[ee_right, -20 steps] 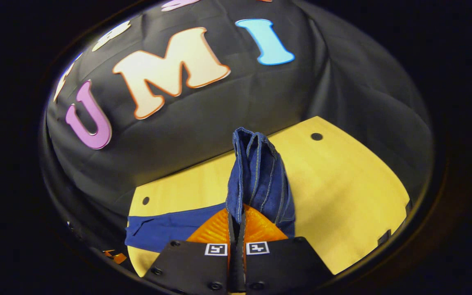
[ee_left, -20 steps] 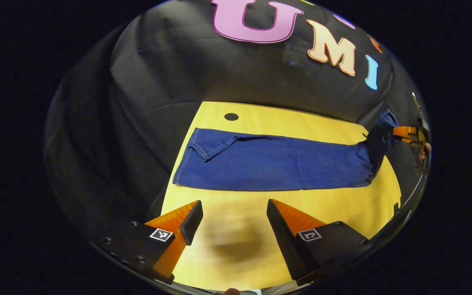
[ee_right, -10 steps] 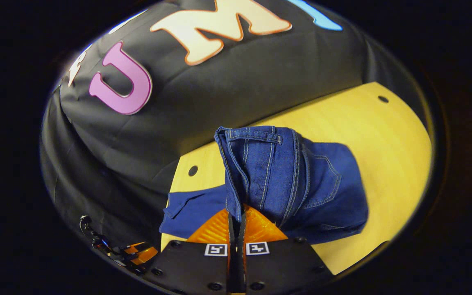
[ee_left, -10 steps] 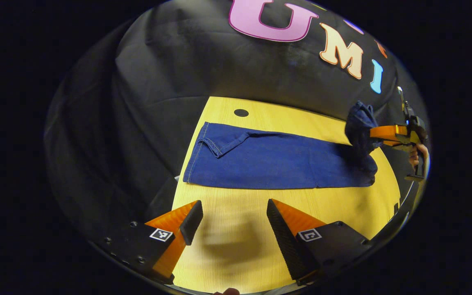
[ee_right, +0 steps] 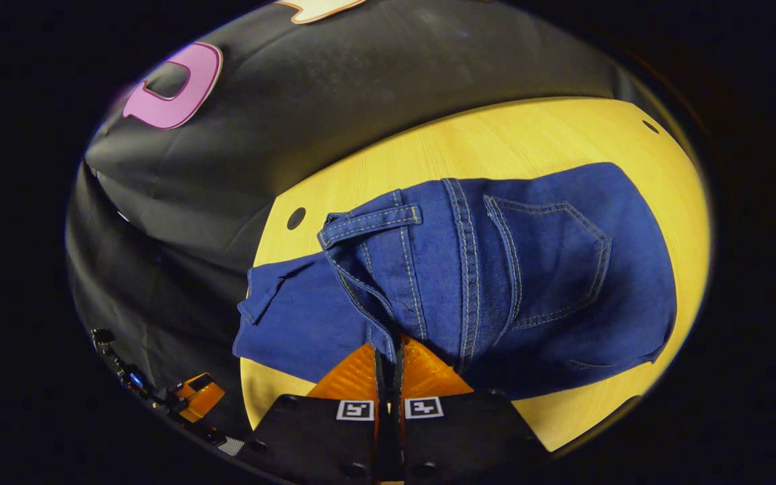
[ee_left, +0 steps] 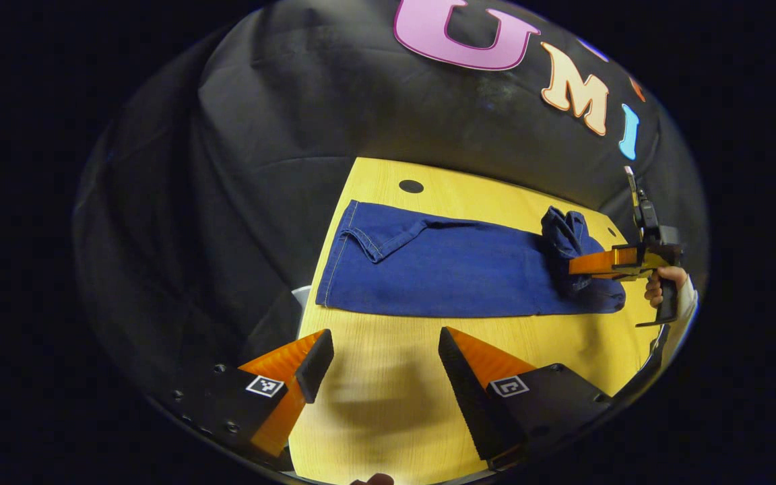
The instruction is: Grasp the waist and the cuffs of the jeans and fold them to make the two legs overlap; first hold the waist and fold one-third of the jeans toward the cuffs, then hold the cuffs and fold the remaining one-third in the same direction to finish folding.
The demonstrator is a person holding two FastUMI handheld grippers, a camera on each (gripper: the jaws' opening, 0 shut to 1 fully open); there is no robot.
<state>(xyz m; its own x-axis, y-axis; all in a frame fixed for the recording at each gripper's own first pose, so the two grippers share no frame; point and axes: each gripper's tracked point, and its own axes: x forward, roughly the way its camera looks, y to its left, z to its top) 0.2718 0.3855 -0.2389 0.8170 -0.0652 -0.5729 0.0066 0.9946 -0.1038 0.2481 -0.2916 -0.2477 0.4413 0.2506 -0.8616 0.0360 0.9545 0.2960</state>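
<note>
jeans (ee_left: pixel 455 269) lie lengthwise across the far half of the yellow table (ee_left: pixel 395 404), legs already overlapped, cuffs at the left. right gripper (ee_right: pixel 388 347) has its jaws pinched tight on the waist (ee_right: pixel 368 225), lifted and curling leftward over the seat. risk, as i judge it: the thin bite on thick denim slips, or the fold lands skewed. left gripper (ee_left: pixel 382 356) hangs wide open, empty, near the front edge. no readable brand or label on the denim.
</note>
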